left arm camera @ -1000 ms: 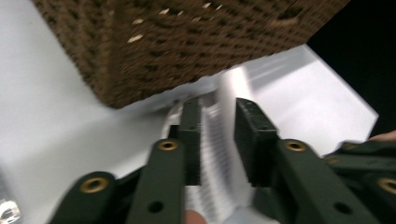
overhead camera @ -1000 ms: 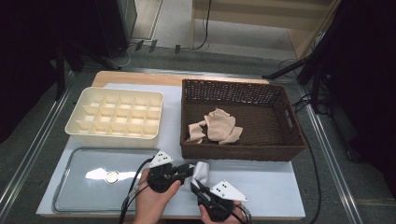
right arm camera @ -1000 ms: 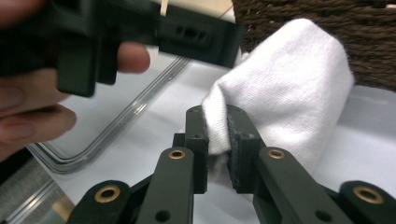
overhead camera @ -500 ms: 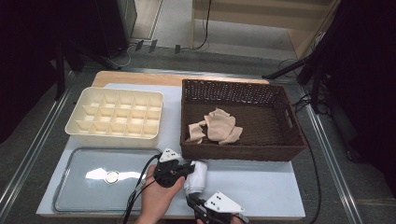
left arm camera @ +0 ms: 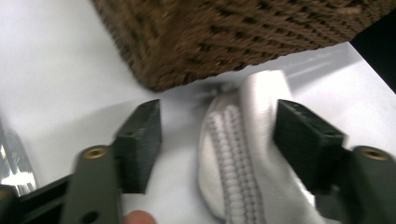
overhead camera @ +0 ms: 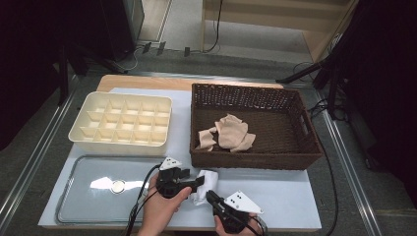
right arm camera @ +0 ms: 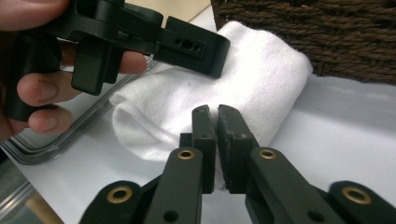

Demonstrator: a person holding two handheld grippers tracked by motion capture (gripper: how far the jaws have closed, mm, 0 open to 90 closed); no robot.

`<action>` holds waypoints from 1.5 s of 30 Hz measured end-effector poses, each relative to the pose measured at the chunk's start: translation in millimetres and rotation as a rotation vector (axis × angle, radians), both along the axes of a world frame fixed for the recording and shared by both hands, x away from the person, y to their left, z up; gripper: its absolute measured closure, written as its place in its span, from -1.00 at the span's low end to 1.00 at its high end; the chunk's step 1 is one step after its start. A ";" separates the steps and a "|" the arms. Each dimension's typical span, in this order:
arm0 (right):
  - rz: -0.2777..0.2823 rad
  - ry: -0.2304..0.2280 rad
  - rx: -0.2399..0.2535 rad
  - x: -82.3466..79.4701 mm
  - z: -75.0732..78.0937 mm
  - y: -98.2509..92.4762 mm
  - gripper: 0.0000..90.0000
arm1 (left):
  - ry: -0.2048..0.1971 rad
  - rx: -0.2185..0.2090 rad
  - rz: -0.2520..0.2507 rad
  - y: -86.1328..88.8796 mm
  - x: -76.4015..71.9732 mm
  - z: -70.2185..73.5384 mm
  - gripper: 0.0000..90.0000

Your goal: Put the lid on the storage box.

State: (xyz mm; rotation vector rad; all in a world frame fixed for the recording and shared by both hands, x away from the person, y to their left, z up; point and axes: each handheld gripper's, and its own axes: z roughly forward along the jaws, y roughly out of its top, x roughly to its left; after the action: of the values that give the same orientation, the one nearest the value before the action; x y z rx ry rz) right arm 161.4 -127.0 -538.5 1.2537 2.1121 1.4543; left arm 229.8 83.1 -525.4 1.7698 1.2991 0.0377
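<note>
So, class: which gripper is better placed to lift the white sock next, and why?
The right gripper: its jaws are already pinched shut on the white sock. The left gripper has just opened, straddling it without pressing.

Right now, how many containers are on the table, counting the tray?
3. The wicker basket sits at back right, the cream divided box at back left, and the clear tray at front left, beside the left gripper.

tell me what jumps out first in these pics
A white rolled sock lies at the table's near edge, just before the brown wicker basket. The left tongs have just opened around it, while the right tongs pinch its fabric. Beige socks lie inside the basket.
</note>
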 end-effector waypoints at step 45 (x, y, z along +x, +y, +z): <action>-0.116 -0.161 -0.027 13.0 14.1 -38.9 0.07 | -0.079 -0.082 -0.064 24.5 -20.9 12.7 0.53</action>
State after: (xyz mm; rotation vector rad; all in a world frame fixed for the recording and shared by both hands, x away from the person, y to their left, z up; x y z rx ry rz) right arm 174.4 -165.9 -524.4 1.1858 1.9165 1.4219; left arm 208.9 107.6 -512.7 1.7215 1.1715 0.0176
